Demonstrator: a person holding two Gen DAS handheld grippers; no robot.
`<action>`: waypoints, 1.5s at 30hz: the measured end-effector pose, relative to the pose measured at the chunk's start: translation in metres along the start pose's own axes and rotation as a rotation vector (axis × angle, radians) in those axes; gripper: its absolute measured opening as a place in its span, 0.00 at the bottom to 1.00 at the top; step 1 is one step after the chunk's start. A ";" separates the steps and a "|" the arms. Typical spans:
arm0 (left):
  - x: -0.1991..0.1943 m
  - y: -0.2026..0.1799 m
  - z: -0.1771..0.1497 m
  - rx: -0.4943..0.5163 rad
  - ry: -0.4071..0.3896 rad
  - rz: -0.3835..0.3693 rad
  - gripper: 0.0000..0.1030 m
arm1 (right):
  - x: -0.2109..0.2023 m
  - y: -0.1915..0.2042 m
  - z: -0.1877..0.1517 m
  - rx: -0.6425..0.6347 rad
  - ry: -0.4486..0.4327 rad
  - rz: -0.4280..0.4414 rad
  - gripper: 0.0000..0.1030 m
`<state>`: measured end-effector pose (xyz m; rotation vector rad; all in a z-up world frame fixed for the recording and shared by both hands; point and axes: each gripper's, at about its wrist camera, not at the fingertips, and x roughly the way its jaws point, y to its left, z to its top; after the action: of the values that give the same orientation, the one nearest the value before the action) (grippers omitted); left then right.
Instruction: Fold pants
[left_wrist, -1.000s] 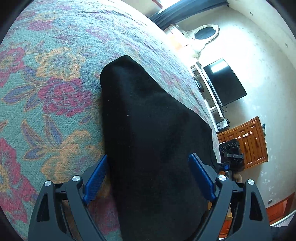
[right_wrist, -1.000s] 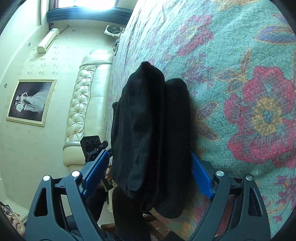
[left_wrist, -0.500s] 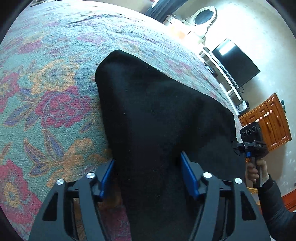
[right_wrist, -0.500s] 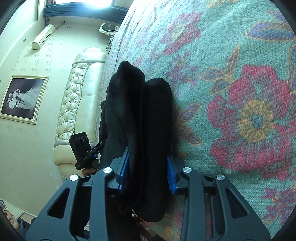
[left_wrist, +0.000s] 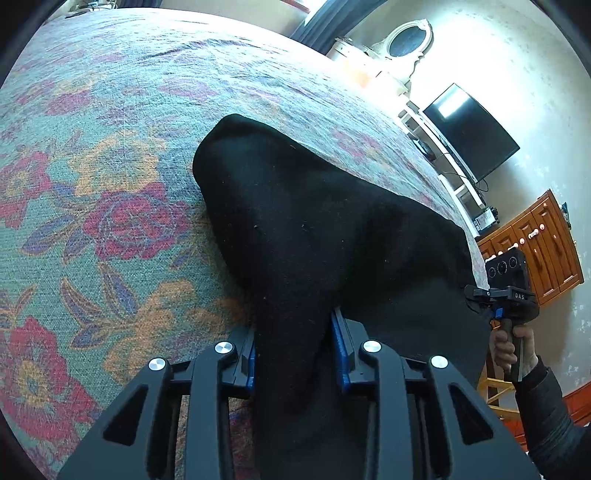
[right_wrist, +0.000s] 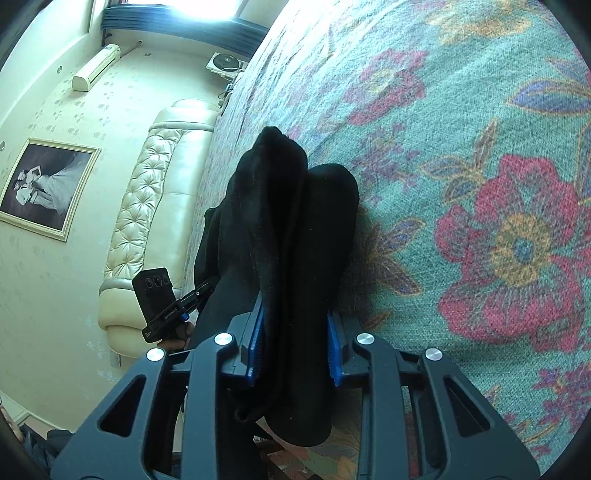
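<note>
Nearest, the left gripper (left_wrist: 295, 354) was closing, its blue pads (left_wrist: 341, 354) already pinching a bunched fold of the black pants (left_wrist: 295, 229). The right gripper (right_wrist: 293, 341) was closing too, its pads pressed against both sides of a thick doubled edge of the same pants (right_wrist: 291, 236). The pants lay at the edge of the flowered bedspread (left_wrist: 110, 184), partly hanging off it. Beyond stood a padded cream headboard (right_wrist: 147, 192), and on the opposite wall a dark television (left_wrist: 471, 133).
</note>
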<state>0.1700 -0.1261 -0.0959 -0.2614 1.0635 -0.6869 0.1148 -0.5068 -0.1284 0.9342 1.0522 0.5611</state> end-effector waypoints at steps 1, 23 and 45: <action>-0.001 0.000 0.000 0.002 -0.003 0.002 0.30 | 0.001 0.001 0.001 -0.005 -0.004 -0.003 0.26; -0.006 0.009 0.001 0.002 0.001 -0.008 0.28 | 0.014 0.001 0.014 -0.016 0.009 -0.069 0.52; -0.005 0.013 0.008 0.008 -0.001 -0.072 0.23 | 0.038 0.009 0.029 -0.022 -0.017 0.081 0.28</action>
<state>0.1809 -0.1143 -0.0950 -0.2940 1.0541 -0.7560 0.1575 -0.4835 -0.1340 0.9639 0.9948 0.6297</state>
